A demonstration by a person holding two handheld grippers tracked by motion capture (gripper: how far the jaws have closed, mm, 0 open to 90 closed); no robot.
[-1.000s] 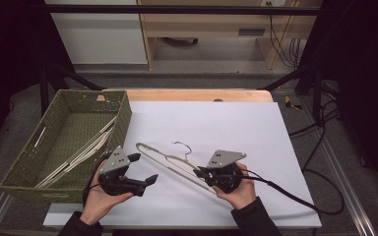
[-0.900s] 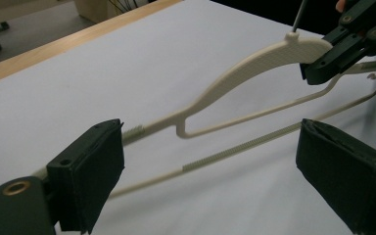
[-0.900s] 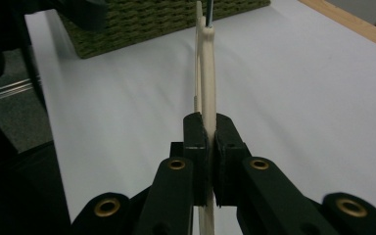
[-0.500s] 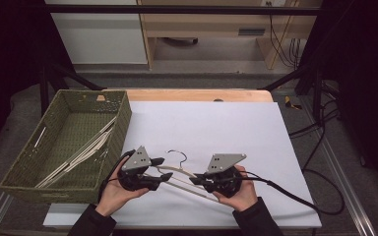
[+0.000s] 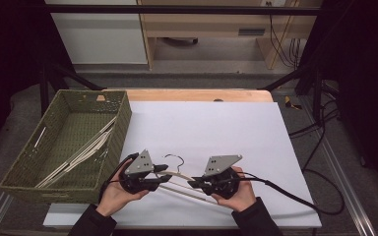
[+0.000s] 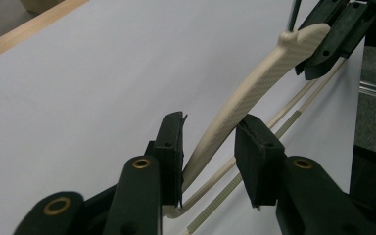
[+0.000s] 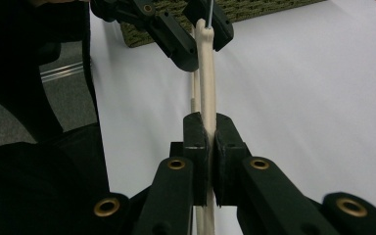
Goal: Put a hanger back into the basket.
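Right gripper [image 7: 209,147] fingers clamp the cream hanger [image 7: 206,73]; left gripper [image 7: 198,34] straddles its far end, above the white worktop [image 7: 298,88].

Hanger [image 5: 177,178] ends hidden under both claws.

A cream plastic clothes hanger [image 5: 177,179] with a thin dark wire hook lies at the high view's lower centre, on the white tabletop.

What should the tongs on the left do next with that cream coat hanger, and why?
Probably finish closing. The left tongs have just been closing around the hanger, but one pad is still apart from its arm. The right tongs already clamp the other arm, so both ends could then lift toward the basket.
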